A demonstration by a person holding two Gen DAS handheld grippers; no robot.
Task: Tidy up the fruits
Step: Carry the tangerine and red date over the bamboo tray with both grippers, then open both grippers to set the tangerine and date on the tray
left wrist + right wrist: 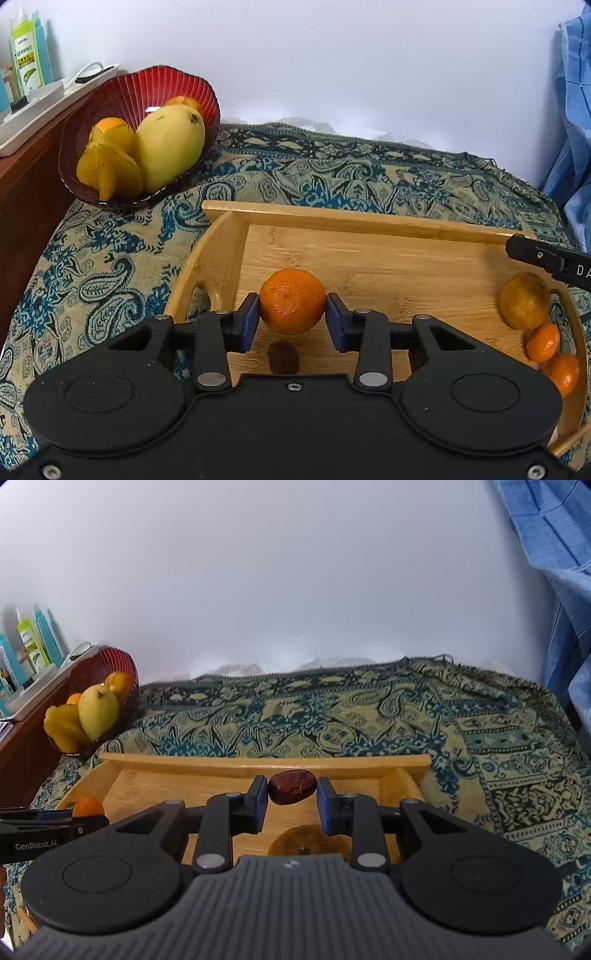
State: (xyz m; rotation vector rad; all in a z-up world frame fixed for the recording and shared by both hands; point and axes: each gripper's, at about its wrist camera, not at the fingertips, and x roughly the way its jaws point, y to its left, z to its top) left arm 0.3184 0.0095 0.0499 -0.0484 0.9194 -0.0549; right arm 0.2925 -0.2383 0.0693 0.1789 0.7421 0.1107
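Readable writing first: we can see "GenRobot.AI" printed on the left gripper (48,825). It's clamped on a round orange mandarin (292,301), both blue pads touching, held above the bamboo wooden tray (369,221). Our right gripper (291,799) pinches a wrinkly dark-red date (292,787), long axis running sideways between its fingers, also over the tray.

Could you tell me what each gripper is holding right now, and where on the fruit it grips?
The left gripper pinches the orange tangerine across its middle. The right gripper holds the dark red date by its two ends.
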